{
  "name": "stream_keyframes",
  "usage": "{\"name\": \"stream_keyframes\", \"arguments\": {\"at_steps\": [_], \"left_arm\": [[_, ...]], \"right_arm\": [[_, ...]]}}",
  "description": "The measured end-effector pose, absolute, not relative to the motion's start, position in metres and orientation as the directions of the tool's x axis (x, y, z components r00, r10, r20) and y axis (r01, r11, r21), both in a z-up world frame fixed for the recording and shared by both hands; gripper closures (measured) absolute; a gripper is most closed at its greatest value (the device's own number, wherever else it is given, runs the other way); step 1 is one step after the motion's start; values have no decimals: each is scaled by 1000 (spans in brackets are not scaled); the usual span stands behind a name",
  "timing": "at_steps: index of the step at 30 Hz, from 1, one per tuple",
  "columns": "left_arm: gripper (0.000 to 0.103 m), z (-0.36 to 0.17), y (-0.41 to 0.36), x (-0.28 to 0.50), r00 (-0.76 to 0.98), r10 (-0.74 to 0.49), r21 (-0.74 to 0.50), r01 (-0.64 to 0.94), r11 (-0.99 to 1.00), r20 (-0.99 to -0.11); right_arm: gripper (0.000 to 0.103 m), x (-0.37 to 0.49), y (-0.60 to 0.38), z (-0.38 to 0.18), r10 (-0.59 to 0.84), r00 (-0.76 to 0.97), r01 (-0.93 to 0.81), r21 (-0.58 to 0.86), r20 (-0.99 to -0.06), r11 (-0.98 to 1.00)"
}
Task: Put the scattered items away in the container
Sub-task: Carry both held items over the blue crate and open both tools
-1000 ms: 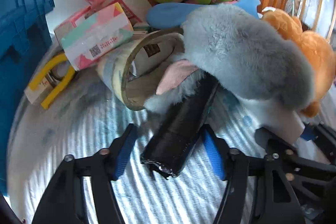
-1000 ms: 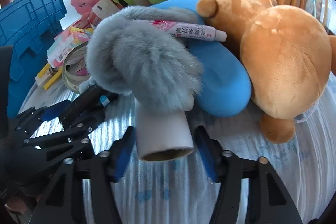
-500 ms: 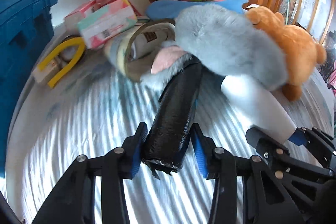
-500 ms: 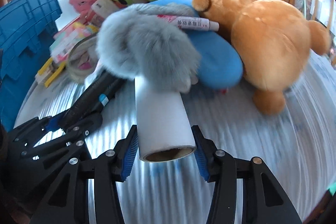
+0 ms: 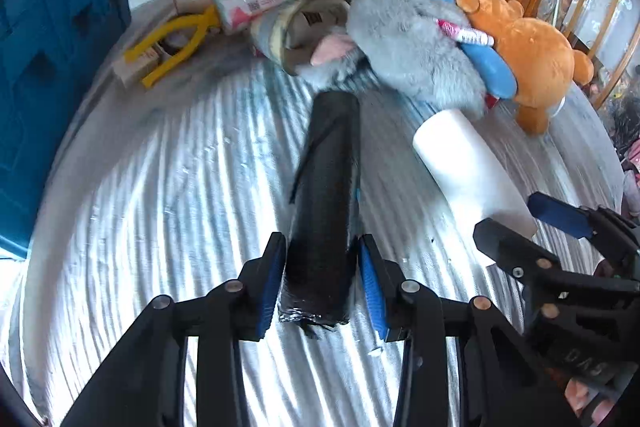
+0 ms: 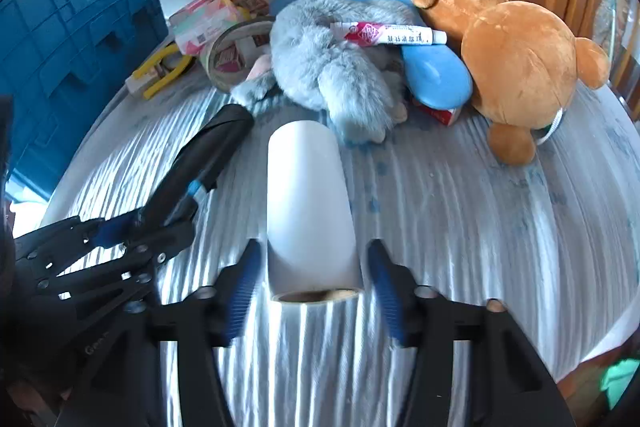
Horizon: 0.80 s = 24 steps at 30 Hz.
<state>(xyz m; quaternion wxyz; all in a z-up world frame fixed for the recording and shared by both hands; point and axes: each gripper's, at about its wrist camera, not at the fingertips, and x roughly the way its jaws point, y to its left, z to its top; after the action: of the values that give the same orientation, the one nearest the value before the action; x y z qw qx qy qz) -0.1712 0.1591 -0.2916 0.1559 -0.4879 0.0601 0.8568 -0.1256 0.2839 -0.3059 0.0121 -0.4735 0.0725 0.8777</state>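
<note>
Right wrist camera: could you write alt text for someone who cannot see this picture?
A white roll lies on a striped cloth between the open right gripper, whose jaws have just been opening and stand clear of it. Behind it is a heap of plush toys, with a blue crate at left.

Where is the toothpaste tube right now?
In the right wrist view, the toothpaste tube lies upper centre across the grey plush, its cap toward the brown bear.

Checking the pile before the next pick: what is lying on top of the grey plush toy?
A white tube with red print lies across the top of the grey plush toy, its capped end reaching the brown teddy bear. Anything beneath the plush's body is covered.
</note>
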Motion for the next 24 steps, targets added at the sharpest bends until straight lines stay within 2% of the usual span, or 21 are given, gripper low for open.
{"name": "stream_keyframes", "arguments": {"at_steps": [1,2,3,6,9,10,11,13,14,19,24], "left_arm": [[54,-287,158,-172,-493,203,-41,-319,-947,-846],[41,-282,158,-173,-511,201,-35,-315,-948,-836],[35,-278,160,-177,-529,191,-22,-309,-951,-827],[32,-286,166,-196,-541,158,12,-297,-955,-826],[32,-308,169,-213,-499,168,-15,-296,-955,-850],[35,-316,169,-216,-485,170,-23,-295,-955,-858],[42,-321,170,-217,-492,169,-17,-298,-954,-854],[68,-318,176,-212,-517,196,-12,-337,-942,-833],[69,-317,179,-211,-519,181,5,-337,-942,-835],[69,-299,175,-205,-540,184,-1,-320,-947,-821],[69,-243,168,-197,-629,192,7,-300,-954,-753]], "right_arm": [[33,-126,285,-302,-47,-557,-86,113,-829,-990],[33,-127,285,-299,-44,-560,-82,108,-827,-991],[33,-129,285,-295,-43,-566,-78,106,-823,-991],[33,-137,287,-293,-39,-565,-72,97,-824,-993],[33,-147,287,-304,-23,-542,-78,77,-840,-994],[34,-151,288,-310,-23,-535,-79,77,-845,-994],[34,-155,289,-317,-28,-526,-79,82,-850,-994],[47,-163,287,-330,-28,-493,-77,75,-870,-994],[58,-163,282,-330,3,-506,-72,39,-863,-997],[58,-160,281,-314,-11,-535,-76,61,-845,-995],[58,-158,280,-263,-9,-621,-48,50,-784,-998]]}}
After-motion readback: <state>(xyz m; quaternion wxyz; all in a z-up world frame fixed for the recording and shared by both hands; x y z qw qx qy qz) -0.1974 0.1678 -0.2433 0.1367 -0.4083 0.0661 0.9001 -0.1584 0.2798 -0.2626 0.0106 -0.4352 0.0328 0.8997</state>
